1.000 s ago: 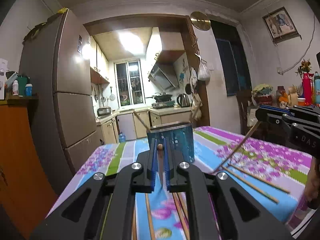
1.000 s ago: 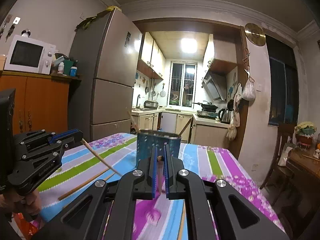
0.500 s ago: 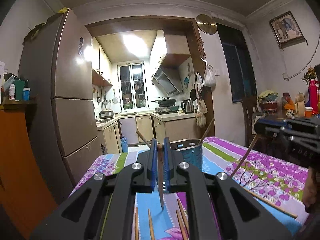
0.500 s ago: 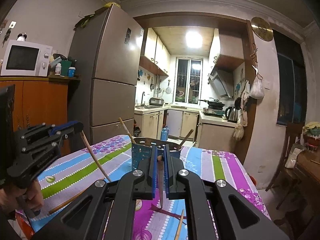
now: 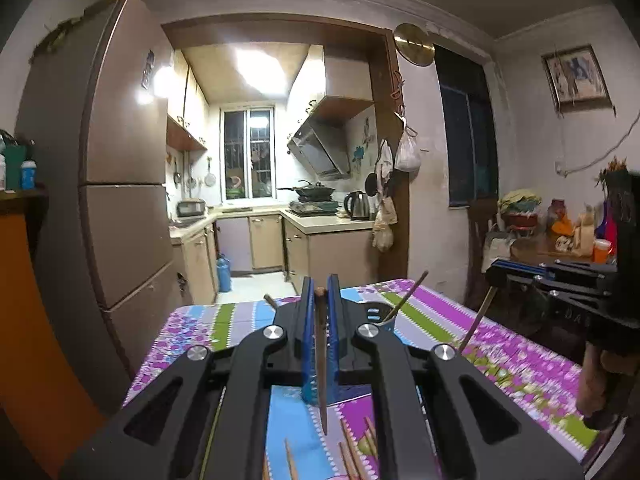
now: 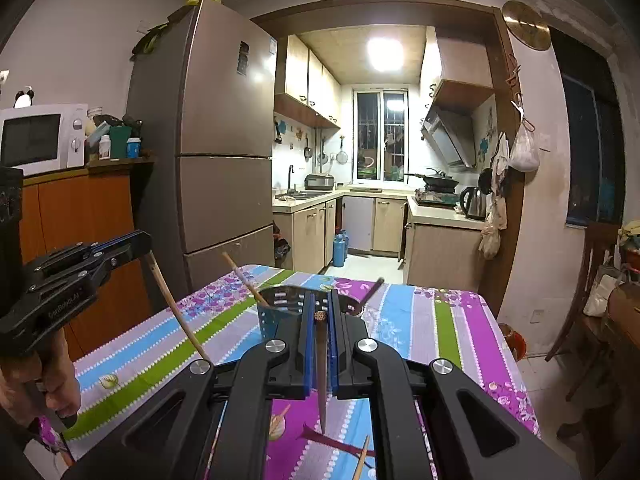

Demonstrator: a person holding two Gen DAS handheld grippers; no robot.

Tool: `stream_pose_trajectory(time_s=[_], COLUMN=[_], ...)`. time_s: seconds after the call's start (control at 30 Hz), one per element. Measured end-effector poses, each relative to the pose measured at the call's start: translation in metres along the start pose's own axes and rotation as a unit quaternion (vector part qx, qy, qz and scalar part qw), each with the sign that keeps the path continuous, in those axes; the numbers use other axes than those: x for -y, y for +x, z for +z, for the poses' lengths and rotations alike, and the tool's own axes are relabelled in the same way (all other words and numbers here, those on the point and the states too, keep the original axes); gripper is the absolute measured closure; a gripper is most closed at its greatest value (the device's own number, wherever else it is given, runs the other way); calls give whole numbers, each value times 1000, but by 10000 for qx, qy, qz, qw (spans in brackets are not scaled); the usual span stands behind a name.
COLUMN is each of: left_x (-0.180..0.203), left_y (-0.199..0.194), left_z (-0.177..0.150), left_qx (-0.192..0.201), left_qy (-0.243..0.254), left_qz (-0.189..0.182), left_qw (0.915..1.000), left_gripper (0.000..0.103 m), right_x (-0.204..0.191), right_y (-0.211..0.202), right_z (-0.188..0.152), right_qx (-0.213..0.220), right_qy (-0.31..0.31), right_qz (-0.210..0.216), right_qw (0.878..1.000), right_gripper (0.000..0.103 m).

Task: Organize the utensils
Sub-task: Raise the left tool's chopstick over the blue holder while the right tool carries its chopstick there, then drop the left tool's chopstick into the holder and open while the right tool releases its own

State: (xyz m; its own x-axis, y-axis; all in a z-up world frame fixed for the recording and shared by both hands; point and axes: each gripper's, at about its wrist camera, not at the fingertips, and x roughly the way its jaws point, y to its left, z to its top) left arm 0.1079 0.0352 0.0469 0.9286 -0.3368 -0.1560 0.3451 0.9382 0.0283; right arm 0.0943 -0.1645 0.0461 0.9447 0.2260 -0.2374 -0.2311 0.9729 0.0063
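**Operator:** What is the condition of the jaws at this step?

**Technician:** The left gripper [image 5: 319, 300] is clamped narrowly on a dark chopstick [image 5: 321, 360], which is held near its butt with the tip hanging down over the tablecloth [image 5: 500, 344]. The right gripper [image 6: 321, 308] is closed the same way on a second chopstick [image 6: 321, 368]. Both sticks are carried clear of the cloth.

**Operator:** Where is the receptacle located?

**Technician:** The blue perforated holder [image 6: 272, 320] is stood on the table just ahead of both grippers. Two chopsticks are already leaned inside it. Several loose chopsticks [image 5: 352, 448] are left lying on the cloth below.

**Operator:** How should insertion be performed?

**Technician:** It is judged that each tip must be raised above the rim before being brought forward, since a low tip would be caught on the wall and the light holder could be tipped. One stick should be placed at a time, so that the two grippers are not crowded over the mouth. Each stick should be lowered between the leaning ones and released only once its tip is well inside.
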Motion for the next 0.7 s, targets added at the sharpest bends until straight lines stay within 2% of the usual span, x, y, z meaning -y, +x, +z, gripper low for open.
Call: stream_pose_trajectory(time_s=[0.17,0.4,0.7], left_x=[-5,8,16], left_y=[10,22,36], left_z=[21,59,96], left_qx=[-22,37,62], left_qy=[-126,-73,-28], left_qz=[-69,-157,-79], left_qw=[9999,9998,9999], left_gripper=[98,98,98], right_x=[4,10,26], right_y=[2,5,10], right_z=[30,78,136], right_qx=[61,122,185], right_qy=[56,101,207], right_qz=[42,71,94], right_qw=[10000,9998,9996], right_gripper=[96,96,96])
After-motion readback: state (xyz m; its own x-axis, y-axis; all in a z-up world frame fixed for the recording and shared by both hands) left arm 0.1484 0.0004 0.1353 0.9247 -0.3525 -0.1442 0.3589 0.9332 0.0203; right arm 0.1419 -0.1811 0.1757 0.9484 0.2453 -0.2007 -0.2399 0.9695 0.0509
